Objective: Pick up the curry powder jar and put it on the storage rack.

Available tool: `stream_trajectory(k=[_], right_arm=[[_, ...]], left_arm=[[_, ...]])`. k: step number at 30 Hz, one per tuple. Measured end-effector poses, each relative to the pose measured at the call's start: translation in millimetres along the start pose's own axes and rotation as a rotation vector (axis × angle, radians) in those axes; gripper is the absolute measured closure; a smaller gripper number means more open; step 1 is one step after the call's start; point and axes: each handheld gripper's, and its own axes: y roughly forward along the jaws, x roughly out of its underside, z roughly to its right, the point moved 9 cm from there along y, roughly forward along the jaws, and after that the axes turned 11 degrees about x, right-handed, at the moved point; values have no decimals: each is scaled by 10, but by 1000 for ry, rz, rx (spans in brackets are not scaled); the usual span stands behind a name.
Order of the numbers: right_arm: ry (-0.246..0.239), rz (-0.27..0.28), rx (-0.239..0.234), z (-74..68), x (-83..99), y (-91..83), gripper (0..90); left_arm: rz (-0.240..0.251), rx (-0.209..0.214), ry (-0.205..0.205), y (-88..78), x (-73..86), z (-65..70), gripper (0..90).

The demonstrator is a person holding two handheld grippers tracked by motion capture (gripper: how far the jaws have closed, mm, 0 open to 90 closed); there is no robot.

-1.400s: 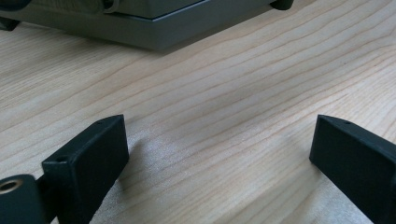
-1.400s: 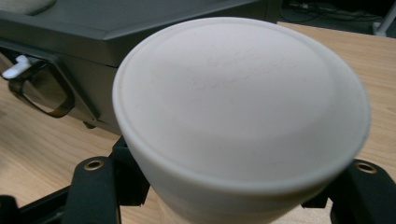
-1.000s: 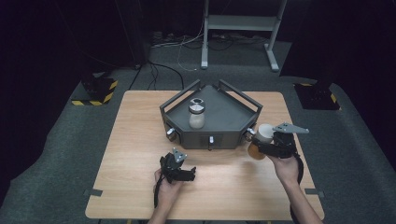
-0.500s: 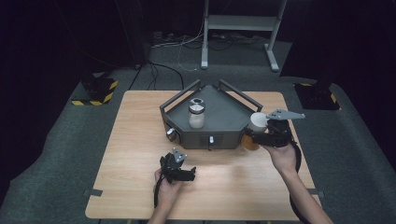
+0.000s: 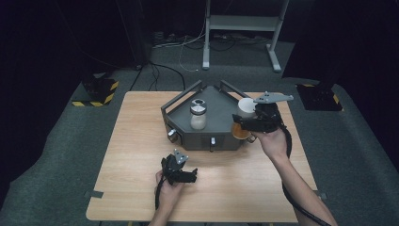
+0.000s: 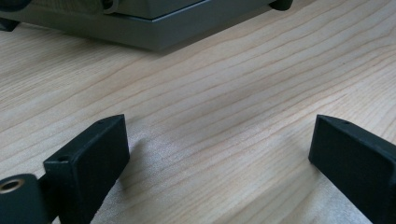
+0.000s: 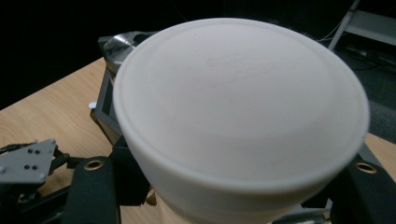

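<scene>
**Jar with the white lid comes up beside the grey tray**

Up and inward goes the right gripper (image 5: 250,123) since the earlier frames, carrying its jar (image 5: 242,123) from low at the tray's right corner to a spot above that corner's rail. Jaws clamped on the jar, amber body below, white lid (image 7: 240,100) broad and close in the right gripper view. Over on the left, the left gripper (image 5: 181,175) has not budged: it sits low over the wooden table (image 5: 136,141) near the front edge, jaws spread wide with bare wood grain between them in the left gripper view, nothing held.

Centre stage, the grey angular tray (image 5: 221,101) stands on the tabletop, pointed end away from the person, and a second jar with a dark cap (image 5: 198,115) stands upright inside it. Light, pale wood for the table, matte and clean. Grey carpet all round, dark room behind. Two black and yellow striped blocks (image 5: 96,89) lie on the floor, left and right of the table, cables trail across the carpet, and a pale metal frame (image 5: 240,28) stands at the back
</scene>
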Motion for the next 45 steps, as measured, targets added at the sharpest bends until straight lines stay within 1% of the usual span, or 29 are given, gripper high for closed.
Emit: stream_trajectory(k=[3,7,9,11,13,14,16,20,23,32,34,38,45], right_arm=[[3,0,6,-18,-72,61,352],[2,-9,33,-69,-159,178,352],[10,-12,43,-92,-184,261,352],[17,-13,48,-105,-188,325,352],[27,-27,59,-131,-190,432,352],[27,-27,59,-131,-190,432,352],[29,-37,69,-144,-188,518,352],[51,-40,80,-160,-178,633,352],[55,-38,87,-183,-177,685,351],[42,-44,108,-292,-190,824,351],[45,-45,110,-305,-191,841,351],[33,-42,119,-352,-196,874,351],[30,-43,128,-380,-188,905,351]], left_arm=[[-2,0,1,-1,-1,-1,52],[2,1,-3,0,1,-1,55],[2,0,-2,0,1,0,55],[2,0,-1,0,1,-1,55],[2,0,-1,0,1,-1,56],[2,0,-1,0,1,-1,56],[2,-1,0,0,1,-2,55],[2,-1,0,0,2,-2,56],[3,-1,-1,-2,2,-2,58],[4,-2,-2,-2,2,-1,60],[4,-1,-2,-2,2,-1,60],[4,-2,-1,-2,3,0,61],[5,-2,-1,-2,4,0,62]])
